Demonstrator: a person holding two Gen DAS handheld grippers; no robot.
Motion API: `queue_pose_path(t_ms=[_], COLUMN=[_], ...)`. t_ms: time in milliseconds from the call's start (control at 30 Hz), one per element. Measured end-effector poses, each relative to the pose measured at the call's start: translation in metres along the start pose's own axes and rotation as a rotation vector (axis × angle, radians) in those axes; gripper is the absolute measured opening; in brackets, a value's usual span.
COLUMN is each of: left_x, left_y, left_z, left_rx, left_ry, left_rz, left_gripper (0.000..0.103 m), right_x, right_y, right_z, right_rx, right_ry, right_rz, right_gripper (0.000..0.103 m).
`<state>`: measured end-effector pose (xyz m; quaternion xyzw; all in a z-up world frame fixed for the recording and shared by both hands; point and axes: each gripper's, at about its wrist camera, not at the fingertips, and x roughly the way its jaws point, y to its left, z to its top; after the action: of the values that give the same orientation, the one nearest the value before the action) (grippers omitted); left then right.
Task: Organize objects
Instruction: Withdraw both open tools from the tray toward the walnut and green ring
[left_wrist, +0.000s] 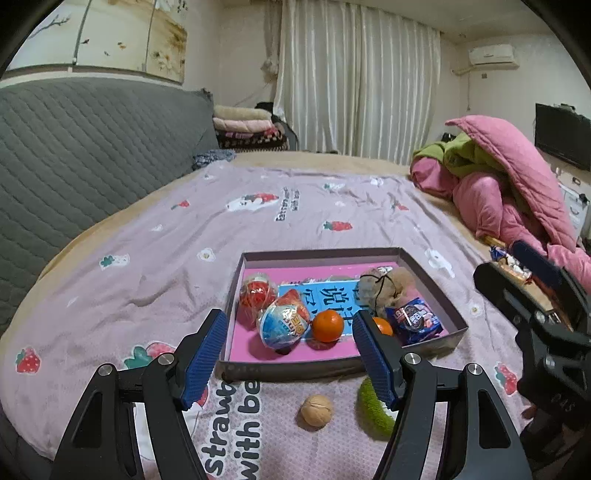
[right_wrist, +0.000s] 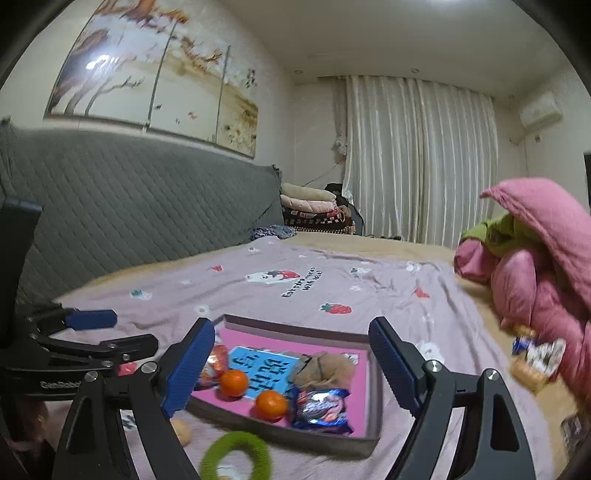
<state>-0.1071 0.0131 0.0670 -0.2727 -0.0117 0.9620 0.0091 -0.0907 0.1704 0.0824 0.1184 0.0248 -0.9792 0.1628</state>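
A shallow box (left_wrist: 454, 314) with a pink floor lies on the bed. It holds two oranges (left_wrist: 327, 325), a toy egg (left_wrist: 282, 324), a red wrapped ball (left_wrist: 255, 295), a brown plush (left_wrist: 388, 286) and a blue snack pack (left_wrist: 419, 320). A walnut (left_wrist: 316, 410) and a green fuzzy ring (left_wrist: 373, 408) lie on the sheet in front of the box. My left gripper (left_wrist: 290, 362) is open and empty above the box's near edge. My right gripper (right_wrist: 291, 369) is open and empty over the box (right_wrist: 373, 402); the ring (right_wrist: 236, 456) lies below it.
The bed has a lilac strawberry sheet (left_wrist: 221, 229). A pink and green quilt heap (left_wrist: 509, 184) sits at the right, with loose snack packets (right_wrist: 535, 354) beside it. A grey padded headboard (left_wrist: 85, 147) runs along the left.
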Motion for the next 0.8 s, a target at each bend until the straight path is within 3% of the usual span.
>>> queue_pose_path(t_ms=[300,800], left_x=[-0.011,-0.021], left_y=[-0.003,0.003], left_z=[-0.004,-0.014], left_rx=[0.014,0.024], left_ry=[0.001,0.007], left_rz=[0.004,0.002], left_gripper=[0.072,0.072], right_x=[-0.019,-0.033], right_y=[0.008,0.012], right_z=[-0.001,-0.015], right_rx=[-0.010,-0.017], right_ry=[-0.031,-0.005], right_rz=[-0.019,-0.033], right_gripper=[0.087,0.087])
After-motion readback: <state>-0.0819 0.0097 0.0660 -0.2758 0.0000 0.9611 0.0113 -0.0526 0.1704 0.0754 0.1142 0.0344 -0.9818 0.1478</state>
